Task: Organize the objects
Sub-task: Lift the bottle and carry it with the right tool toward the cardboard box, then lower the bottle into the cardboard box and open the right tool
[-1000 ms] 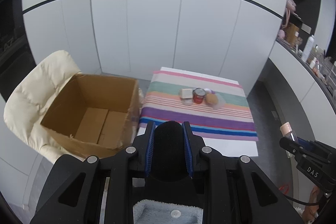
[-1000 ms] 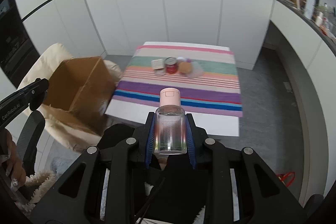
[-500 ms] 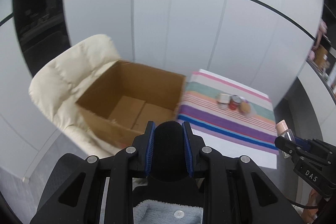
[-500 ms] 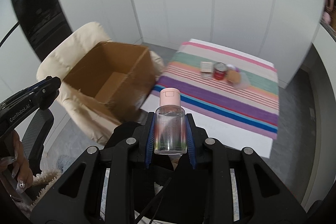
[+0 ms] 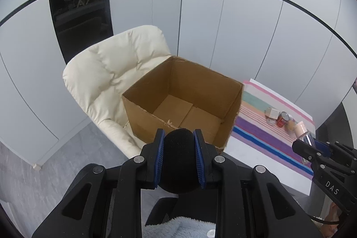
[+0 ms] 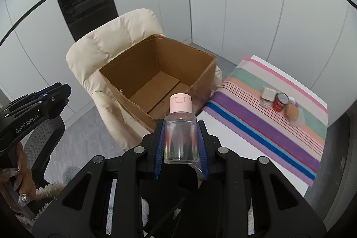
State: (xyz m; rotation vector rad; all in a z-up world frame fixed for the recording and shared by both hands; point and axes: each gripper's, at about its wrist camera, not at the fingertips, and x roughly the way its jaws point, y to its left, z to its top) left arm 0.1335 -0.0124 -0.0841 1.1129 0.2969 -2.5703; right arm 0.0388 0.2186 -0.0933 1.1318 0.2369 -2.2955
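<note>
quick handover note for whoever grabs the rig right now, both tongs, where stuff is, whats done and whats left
Left tongs: shut on a black foam ball.
Right tongs: shut on a clear bottle with a pink cap.
Cardboard box sits open on the cream chair; nothing visible inside.
On the striped cloth: a small boxy jar, a red can and a tan round item.
Done: both items picked up. Left: probably drop both in the box, then fetch the rest.
</note>
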